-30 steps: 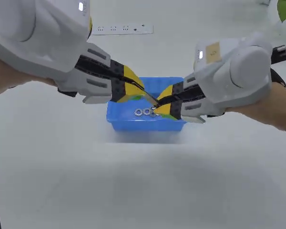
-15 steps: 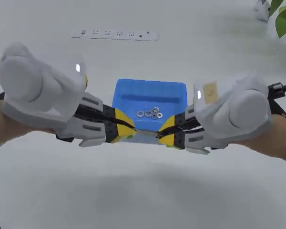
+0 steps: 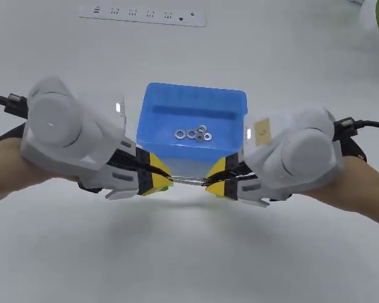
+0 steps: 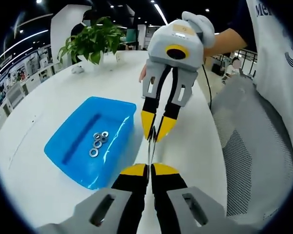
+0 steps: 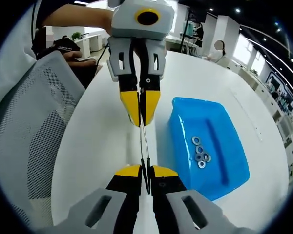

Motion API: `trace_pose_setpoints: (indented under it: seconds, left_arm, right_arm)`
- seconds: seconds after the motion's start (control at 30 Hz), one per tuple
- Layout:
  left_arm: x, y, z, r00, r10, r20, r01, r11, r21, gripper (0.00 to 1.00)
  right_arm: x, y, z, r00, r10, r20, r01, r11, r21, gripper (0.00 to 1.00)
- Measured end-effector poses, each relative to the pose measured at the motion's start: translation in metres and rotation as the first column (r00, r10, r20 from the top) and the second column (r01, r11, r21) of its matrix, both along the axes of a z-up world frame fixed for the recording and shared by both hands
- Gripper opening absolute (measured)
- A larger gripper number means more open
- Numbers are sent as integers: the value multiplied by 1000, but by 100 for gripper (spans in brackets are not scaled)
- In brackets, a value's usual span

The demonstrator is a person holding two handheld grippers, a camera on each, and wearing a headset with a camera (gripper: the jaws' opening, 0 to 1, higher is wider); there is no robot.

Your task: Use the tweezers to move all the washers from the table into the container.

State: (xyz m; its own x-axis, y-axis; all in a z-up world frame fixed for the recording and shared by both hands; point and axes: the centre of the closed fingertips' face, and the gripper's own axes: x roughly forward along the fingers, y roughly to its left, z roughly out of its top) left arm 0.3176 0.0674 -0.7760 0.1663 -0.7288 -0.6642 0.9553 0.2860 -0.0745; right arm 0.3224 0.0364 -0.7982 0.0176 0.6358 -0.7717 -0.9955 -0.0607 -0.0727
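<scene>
Both grippers are on one tool. The left gripper (image 3: 164, 180) and right gripper (image 3: 211, 181) face each other tip to tip, each with its jaws pinched shut on one end of the tweezers (image 3: 188, 182), which hang level between them just in front of the near wall of the container (image 3: 192, 90). The washers (image 3: 192, 134) lie in a loose cluster on the container floor, some touching. We judge the transfer done or close to it, and the step in hand a hand-over or put-down of the tool. Next, one side has to let go cleanly while the other holds firm, since a strip that thin could pivot in a one-ended grip. The tweezers are slim dark metal. The washers are small, flat, bright steel rings. The container is a glossy, translucent blue plastic tub with rounded corners. The table (image 3: 177, 252) is smooth matte white.
</scene>
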Motion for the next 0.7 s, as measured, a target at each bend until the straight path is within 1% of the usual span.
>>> trace_pose_setpoints:
  seconds: [0.1, 0.13, 0.2, 0.23, 0.3, 0.37, 0.4, 0.43, 0.47, 0.5, 0.53, 0.57, 0.63, 0.7]
  left_arm:
    - [4, 0, -10, 1000, -5, -7, 5, 1000, 17, 7]
    - [5, 0, -14, 1000, -7, -14, 7, 1000, 22, 7]
    - [6, 0, -19, 1000, -12, -18, 13, 1000, 27, 7]
    - [6, 0, -21, 1000, -14, -21, 15, 1000, 27, 7]
    - [7, 0, -25, 1000, -13, -15, 14, 999, 32, 8]
    - [6, 0, -29, 1000, -13, -17, 14, 999, 35, 8]
    - [6, 0, -33, 1000, -7, -8, 8, 999, 48, 8]
    - [8, 3, -37, 1000, 0, 10, -1, 997, 72, 9]
    - [6, 5, -38, 1000, 3, -4, -3, 996, 85, 9]
    - [7, 5, -35, 1000, 6, -1, -6, 998, 69, 9]
    - [8, 6, -35, 1000, 16, -4, -16, 998, 67, 9]
    - [8, 7, -35, 1000, 23, -7, -22, 998, 67, 9]
    - [8, 7, -35, 1000, 25, -2, -25, 997, 70, 9]
    - [10, 7, -35, 999, 39, -8, -39, 996, 77, 10]
  right_arm:
    - [2, -1, -8, 1000, -9, -7, 9, 1000, -13, 8]
    - [2, -1, -10, 1000, -18, -20, 18, 1000, -21, 8]
    - [3, -2, -13, 1000, -20, -16, 19, 999, -27, 8]
    - [3, -3, -14, 999, -24, -23, 24, 999, -32, 8]
    - [3, -3, -16, 1000, -24, -19, 23, 999, -38, 9]
    - [2, -4, -18, 999, -26, -25, 25, 999, -46, 9]
    - [2, -4, -18, 999, -24, -25, 23, 999, -47, 9]
    - [2, -4, -19, 999, -25, -24, 24, 999, -48, 9]
    - [2, -3, -19, 999, -30, -25, 29, 999, -43, 9]
    - [2, -3, -19, 999, -34, -28, 33, 998, -45, 9]
    - [2, -4, -19, 999, -37, -31, 36, 998, -44, 9]
    - [2, -4, -19, 999, -39, -35, 37, 998, -43, 9]
    - [2, -4, -19, 999, -36, -34, 34, 998, -47, 9]
    - [0, -3, -19, 999, -21, -24, 20, 998, -60, 10]
